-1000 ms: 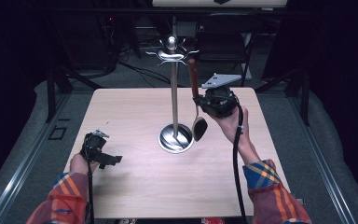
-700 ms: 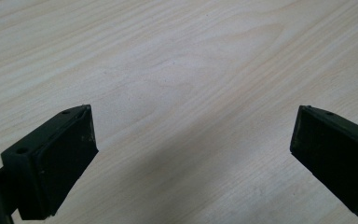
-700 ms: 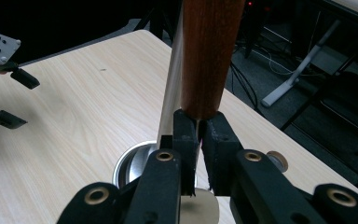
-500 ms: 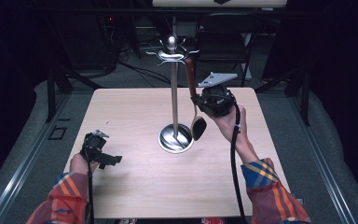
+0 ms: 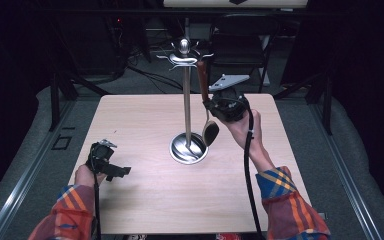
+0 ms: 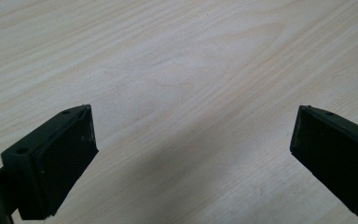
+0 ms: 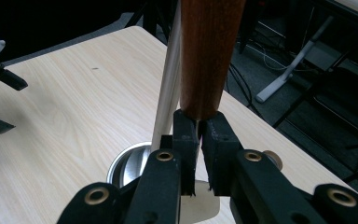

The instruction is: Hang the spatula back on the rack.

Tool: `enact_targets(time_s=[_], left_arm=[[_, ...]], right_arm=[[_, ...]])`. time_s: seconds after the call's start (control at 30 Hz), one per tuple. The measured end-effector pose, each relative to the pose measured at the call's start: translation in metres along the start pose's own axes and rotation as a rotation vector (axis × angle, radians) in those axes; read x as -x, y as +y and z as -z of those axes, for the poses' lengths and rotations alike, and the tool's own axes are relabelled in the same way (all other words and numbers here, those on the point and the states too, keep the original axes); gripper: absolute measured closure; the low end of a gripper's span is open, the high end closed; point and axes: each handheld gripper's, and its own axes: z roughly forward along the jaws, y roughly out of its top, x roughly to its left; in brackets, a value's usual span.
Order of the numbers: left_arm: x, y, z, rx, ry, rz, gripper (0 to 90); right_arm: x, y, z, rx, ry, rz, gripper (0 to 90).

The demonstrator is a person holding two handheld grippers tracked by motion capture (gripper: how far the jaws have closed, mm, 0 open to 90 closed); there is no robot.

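Plaid sleeves (image 5: 289,200), black cables (image 5: 247,165)

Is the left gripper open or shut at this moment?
Open. In its own view the left gripper has its two jaws wide apart, with only bare wooden table between them.

Beyond the far edge of the light wooden table (image 5: 145,200), I am seeing a dark chair (image 5: 240,47) standing and cables (image 5: 145,75) trailing.

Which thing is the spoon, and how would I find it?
Find the tall silver stand in the middle of the wooden table. Just to its right, the spoon hangs upright with its bowl low near the round base. It alone has a reddish-brown wooden handle, pinched by the right gripper.
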Motion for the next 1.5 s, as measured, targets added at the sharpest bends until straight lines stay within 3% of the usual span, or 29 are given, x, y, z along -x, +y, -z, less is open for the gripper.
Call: enact_targets(time_s=[0.2, 0.7, 0.73, 0.77, 0.9, 0.93, 0.97, 1.1, 1.5], left_arm=[[0.0, 0.0, 0.0, 0.001, -0.002, -0.001, 0.1], [0.0, 0.0, 0.001, 0.002, 0.001, -0.001, 0.1], [0.0, 0.0, 0.001, 0.001, 0.001, -0.002, 0.1], [0.0, 0.0, 0.001, 0.001, 0.001, -0.002, 0.1], [0.0, 0.0, 0.001, 0.0, 0.001, -0.001, 0.1], [0.0, 0.0, 0.001, 0.0, 0.001, -0.002, 0.1], [0.0, 0.0, 0.001, -0.001, 0.001, -0.002, 0.1], [0.0, 0.0, 0.001, 0.0, 0.001, 0.0, 0.1], [0.0, 0.0, 0.001, -0.004, 0.004, -0.001, 0.2]], right_arm=[[-0.003, 0.001, -0.001, -0.004, -0.037, 0.02, 84.2], [-0.009, 0.005, -0.01, -0.021, -0.052, 0.049, 83.7], [-0.011, 0.004, -0.013, 0.017, -0.109, 0.049, 83.6], [-0.009, 0.005, -0.01, -0.021, -0.052, 0.052, 83.6], [-0.01, 0.005, -0.01, -0.021, -0.048, 0.05, 83.5], [-0.011, 0.004, -0.013, 0.013, -0.078, 0.047, 83.3], [-0.01, 0.005, -0.01, -0.017, -0.031, 0.046, 83.1], [-0.009, 0.004, -0.008, -0.017, -0.02, 0.047, 81.7], [-0.003, -0.009, 0.005, -0.042, 0.0, 0.02, 65.6]])
